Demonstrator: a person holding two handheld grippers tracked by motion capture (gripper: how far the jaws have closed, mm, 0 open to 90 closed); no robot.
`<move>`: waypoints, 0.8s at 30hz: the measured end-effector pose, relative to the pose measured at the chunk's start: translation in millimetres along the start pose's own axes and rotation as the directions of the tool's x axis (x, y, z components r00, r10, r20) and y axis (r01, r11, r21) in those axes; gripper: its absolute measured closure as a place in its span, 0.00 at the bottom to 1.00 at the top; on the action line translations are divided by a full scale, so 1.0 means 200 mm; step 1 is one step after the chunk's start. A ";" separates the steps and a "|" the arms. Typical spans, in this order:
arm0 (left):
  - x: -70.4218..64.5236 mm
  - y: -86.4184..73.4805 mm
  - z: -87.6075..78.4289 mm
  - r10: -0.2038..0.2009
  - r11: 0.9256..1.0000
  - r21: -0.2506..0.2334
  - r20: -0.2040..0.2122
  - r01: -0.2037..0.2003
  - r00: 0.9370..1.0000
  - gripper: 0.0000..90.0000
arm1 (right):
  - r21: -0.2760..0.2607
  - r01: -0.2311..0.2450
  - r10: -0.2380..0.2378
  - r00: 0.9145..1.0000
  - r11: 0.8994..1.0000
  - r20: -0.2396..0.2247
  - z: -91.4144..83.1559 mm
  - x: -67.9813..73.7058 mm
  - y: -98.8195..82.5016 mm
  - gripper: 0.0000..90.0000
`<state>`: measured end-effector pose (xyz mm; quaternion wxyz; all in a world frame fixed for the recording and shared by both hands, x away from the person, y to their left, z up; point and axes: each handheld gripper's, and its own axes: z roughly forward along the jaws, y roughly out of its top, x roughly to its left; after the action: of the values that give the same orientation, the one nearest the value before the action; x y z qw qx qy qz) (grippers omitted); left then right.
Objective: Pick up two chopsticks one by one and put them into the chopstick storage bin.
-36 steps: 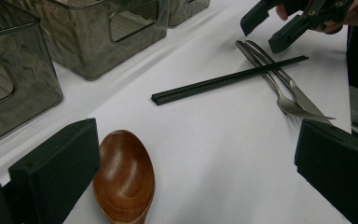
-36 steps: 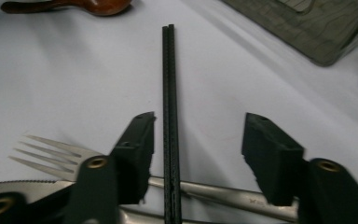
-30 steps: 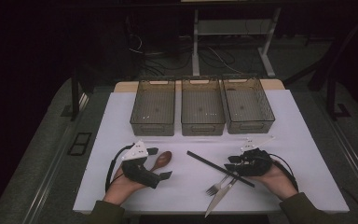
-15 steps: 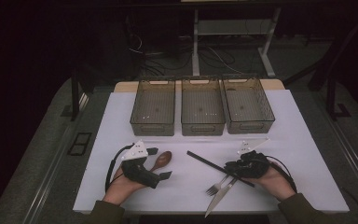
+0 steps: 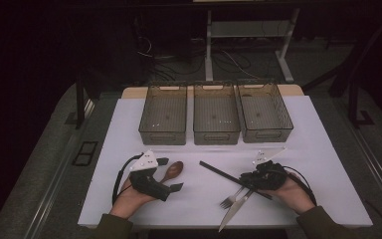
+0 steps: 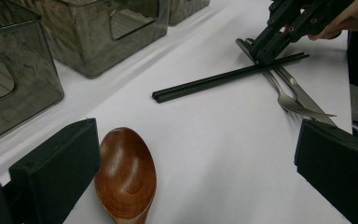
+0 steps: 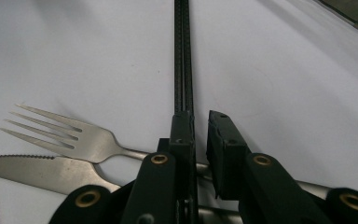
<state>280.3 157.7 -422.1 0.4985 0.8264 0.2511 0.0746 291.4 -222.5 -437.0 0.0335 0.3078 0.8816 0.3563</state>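
A pair of black chopsticks (image 5: 219,172) (image 6: 214,81) (image 7: 183,56) lies slantwise on the white table, across a steel fork (image 5: 231,198) (image 7: 74,135) and a knife (image 5: 234,211) (image 7: 37,170). My right gripper (image 5: 243,178) (image 7: 200,123) rests low on the chopsticks. Its jaws have just been closing and stand nearly together. A thin strip of table shows between them, and the chopsticks run under its left jaw. My left gripper (image 5: 169,174) (image 6: 196,158) stands wide open, with a wooden spoon (image 5: 174,170) (image 6: 126,172) lying between its jaws, close to the left one.
Three smoky see-through bins (image 5: 163,114) (image 5: 216,114) (image 5: 264,112) stand in a row at the back of the white table (image 5: 318,149). The nearest bins' walls (image 6: 98,32) rise ahead in the left gripper view. Dark floor and cables lie beyond.
The right gripper's jaws have drawn closer together over the chopsticks. Both hands, the spoon, fork and knife have stayed where they were.
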 end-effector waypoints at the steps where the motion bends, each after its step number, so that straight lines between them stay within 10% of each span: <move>1: 0.00 0.00 0.00 -0.004 1.000 -0.002 0.000 0.004 1.000 0.00 | 0.003 -0.001 0.001 1.000 1.000 0.001 0.00 0.00 0.00 0.87; 24: 0.00 0.00 0.00 0.000 1.000 -0.003 -0.001 0.000 1.000 0.00 | 0.010 0.015 -0.015 1.000 1.000 -0.002 0.05 -0.02 -0.01 0.92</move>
<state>280.5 156.9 -422.4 0.4995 0.8257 0.2513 0.0751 296.5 -218.9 -446.2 0.0336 0.3010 0.8856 0.3520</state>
